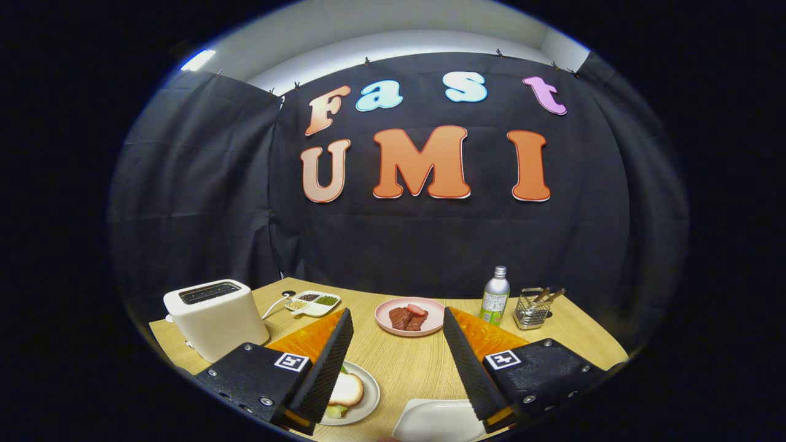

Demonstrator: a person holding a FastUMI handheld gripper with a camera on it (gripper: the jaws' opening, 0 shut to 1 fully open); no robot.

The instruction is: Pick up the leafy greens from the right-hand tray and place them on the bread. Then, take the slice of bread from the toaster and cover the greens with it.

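My gripper [398,313] hangs open above the wooden table [411,368], its fingers wide apart with nothing between them. Under the left finger lies a grey plate [370,399] with a round slice of bread [347,389] on it. A bit of leafy green [334,410] peeks out beneath the bread; the finger hides the rest of the plate. A white tray [437,418] sits close below, by the right finger, and its visible surface is bare. The cream toaster [215,316] stands to the left of the left finger, no bread sticking out of its slot.
Beyond the fingers sits a pink plate [410,316] with pieces of red meat. To its right stand a green-labelled bottle [495,296] and a wire basket [532,308] of utensils. A sectioned white dish [312,302] of seeds lies behind the toaster.
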